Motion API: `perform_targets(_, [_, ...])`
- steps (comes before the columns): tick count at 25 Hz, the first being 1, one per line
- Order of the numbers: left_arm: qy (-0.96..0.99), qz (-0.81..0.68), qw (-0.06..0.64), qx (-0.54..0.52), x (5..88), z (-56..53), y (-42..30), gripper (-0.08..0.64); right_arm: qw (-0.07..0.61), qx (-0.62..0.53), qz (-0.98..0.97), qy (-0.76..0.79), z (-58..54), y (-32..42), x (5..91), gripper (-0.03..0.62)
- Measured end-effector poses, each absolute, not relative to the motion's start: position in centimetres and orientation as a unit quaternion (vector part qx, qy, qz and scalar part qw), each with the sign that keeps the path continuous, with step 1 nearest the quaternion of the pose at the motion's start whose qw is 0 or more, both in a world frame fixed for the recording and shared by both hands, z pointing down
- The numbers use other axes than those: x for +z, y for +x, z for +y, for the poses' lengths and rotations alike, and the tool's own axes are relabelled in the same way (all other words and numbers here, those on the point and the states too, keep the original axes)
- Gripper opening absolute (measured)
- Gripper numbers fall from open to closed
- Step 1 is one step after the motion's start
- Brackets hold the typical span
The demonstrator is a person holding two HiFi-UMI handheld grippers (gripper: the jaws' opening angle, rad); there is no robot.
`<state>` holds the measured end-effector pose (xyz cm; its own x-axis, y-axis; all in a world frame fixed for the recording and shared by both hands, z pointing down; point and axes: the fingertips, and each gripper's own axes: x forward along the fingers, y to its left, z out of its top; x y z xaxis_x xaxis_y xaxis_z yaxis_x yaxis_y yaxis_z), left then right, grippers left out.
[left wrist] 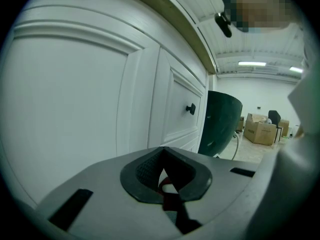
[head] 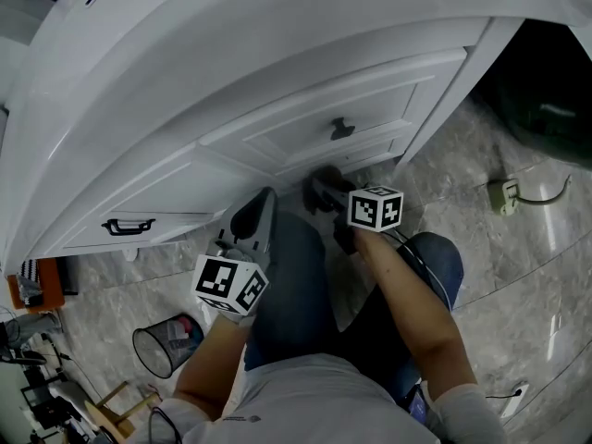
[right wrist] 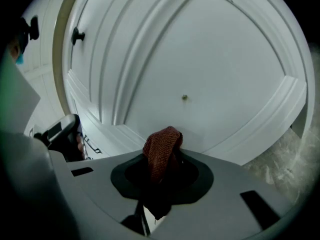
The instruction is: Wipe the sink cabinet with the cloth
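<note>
Right gripper [head: 324, 191] points at the low part of the white sink cabinet [head: 277, 81] in the head view. The left gripper [head: 259, 213] is just beside it on the left, over the person's leg [head: 296, 289]. In the left gripper view its jaws are closed together with nothing in them, and a black knob [left wrist: 190, 108] sits on a door farther off. In the right gripper view the jaws pinch a red-brown cloth [right wrist: 161, 149] close up to a white door panel, but I cannot tell if it touches.
</note>
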<state>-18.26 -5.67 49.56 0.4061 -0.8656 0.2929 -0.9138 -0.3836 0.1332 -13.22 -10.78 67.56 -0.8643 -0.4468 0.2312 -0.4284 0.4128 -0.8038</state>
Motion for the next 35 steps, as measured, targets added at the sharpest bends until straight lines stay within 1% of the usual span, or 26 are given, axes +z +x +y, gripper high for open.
perform_targets(9, [0.830, -0.533, 0.136, 0.093, 49.7, -5.8, -17.5, 0.011, 0.084, -0.425, 0.872, -0.229, -10.8, -13.2, 61.6, 0.074])
perform_targets(14, [0.828, -0.535, 0.133, 0.097, 49.8, -5.8, -17.5, 0.011, 0.078, -0.389, 0.888, -0.232, -10.7, -13.2, 60.6, 0.074])
perform_targets(20, [0.828, -0.535, 0.135, 0.097, 49.8, -5.8, -17.4, 0.011, 0.084, -0.398, 0.882, -0.238, -11.0, -12.4, 60.3, 0.072])
perform_targets(29, [0.829, -0.534, 0.137, 0.098, 50.0, -5.9, -16.9, 0.011, 0.117, -0.417, 0.852, -0.295, -13.1, -7.5, 60.2, 0.072])
perform_targets(35, [0.830, -0.530, 0.139, 0.101, 50.1, -6.1, -16.5, 0.011, 0.177, -0.437, 0.802, -0.368, -15.1, -1.9, 60.1, 0.074])
